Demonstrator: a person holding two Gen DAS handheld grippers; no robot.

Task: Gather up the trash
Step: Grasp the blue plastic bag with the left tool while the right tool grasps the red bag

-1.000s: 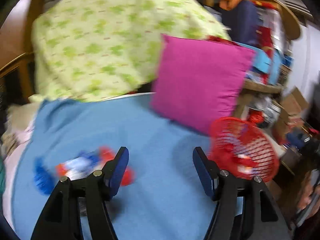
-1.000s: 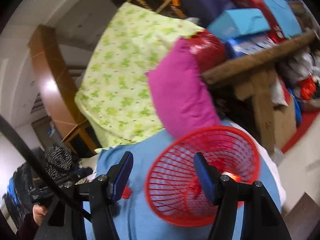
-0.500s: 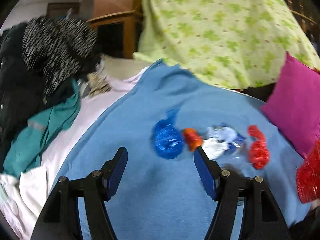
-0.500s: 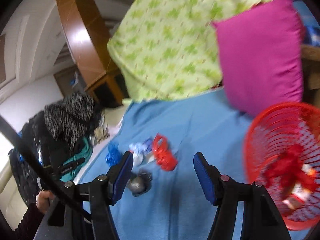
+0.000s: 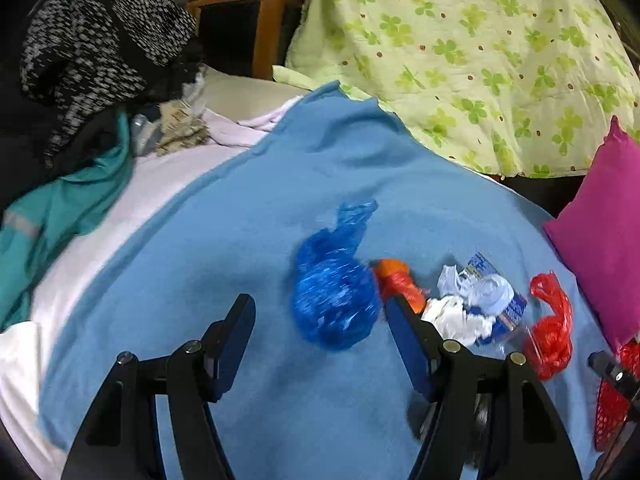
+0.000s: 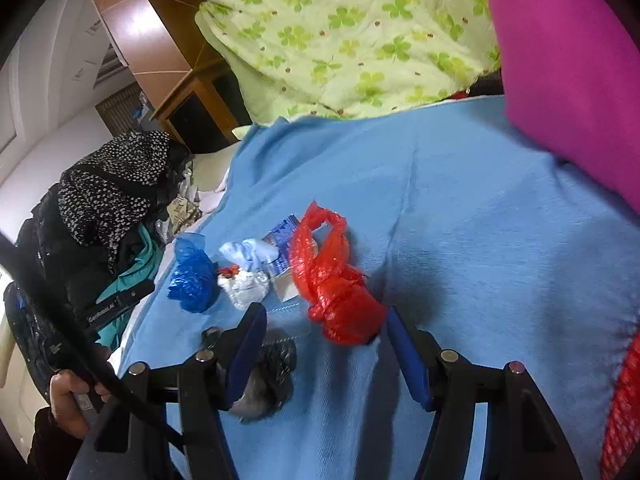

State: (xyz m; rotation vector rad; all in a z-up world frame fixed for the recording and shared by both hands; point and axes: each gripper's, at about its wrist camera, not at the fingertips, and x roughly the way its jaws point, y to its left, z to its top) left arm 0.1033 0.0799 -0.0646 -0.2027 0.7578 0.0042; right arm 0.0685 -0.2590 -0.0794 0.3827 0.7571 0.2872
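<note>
Left gripper: fingers stand apart, nothing held; blue plastic bag lies just past the tips, nearer the right finger.
Right gripper: fingers stand apart, nothing pressed; red plastic bag lies at the tips, partly in the gap.
Beside the left finger: a dark crumpled wad.
Remaining trash: orange scrap, white crumpled paper and a pale blue wrapper clustered between the two bags.
Surface: blue blanket over a bed.
Basket: red mesh basket at the right edge.
Surroundings: pink cushion, green clover quilt, clothes pile.
</note>
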